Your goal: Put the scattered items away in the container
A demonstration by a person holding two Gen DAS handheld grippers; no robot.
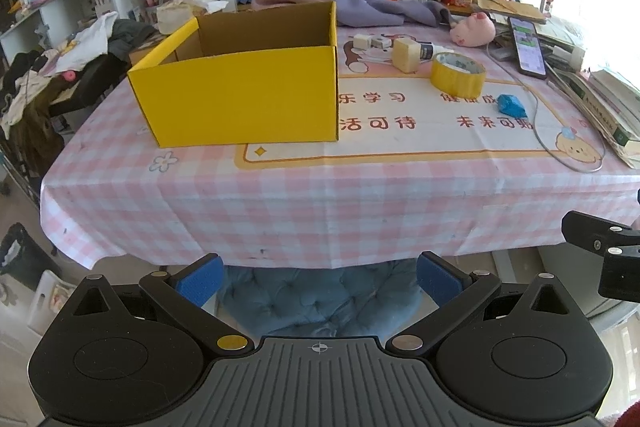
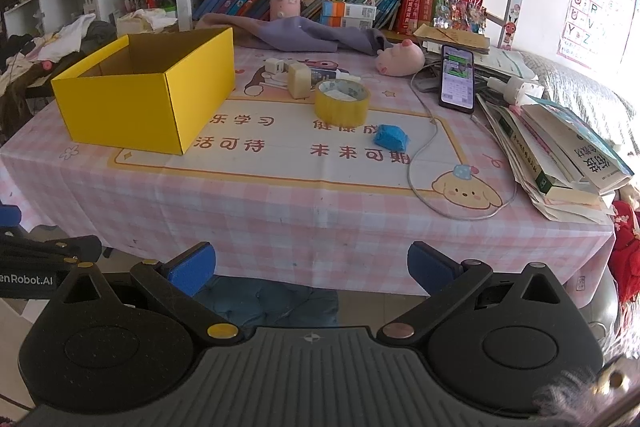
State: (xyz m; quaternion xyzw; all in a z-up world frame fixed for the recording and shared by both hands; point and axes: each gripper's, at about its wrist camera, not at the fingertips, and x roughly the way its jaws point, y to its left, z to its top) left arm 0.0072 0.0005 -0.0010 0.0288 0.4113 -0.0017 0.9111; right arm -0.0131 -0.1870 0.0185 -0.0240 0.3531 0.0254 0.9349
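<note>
A yellow cardboard box (image 1: 240, 91) (image 2: 136, 95) stands open-topped on the left part of the pink checked tablecloth. To its right lie a yellow tape roll (image 1: 458, 74) (image 2: 342, 103), a small blue packet (image 1: 512, 105) (image 2: 391, 137), a pale cream block (image 1: 405, 55) (image 2: 299, 79), a white charger cube (image 1: 363, 41) (image 2: 274, 66) and a glue bottle (image 1: 432, 50). My left gripper (image 1: 320, 279) and right gripper (image 2: 311, 265) both hang open in front of the table's near edge, holding nothing, over a blue chair cushion.
A phone (image 2: 457, 78) with a white cable (image 2: 420, 163), a pink pig toy (image 2: 400, 58), a purple cloth (image 2: 304, 35) and stacked books (image 2: 560, 155) crowd the back and right. A bookshelf rises behind. Clothes pile up at the left (image 1: 60, 67).
</note>
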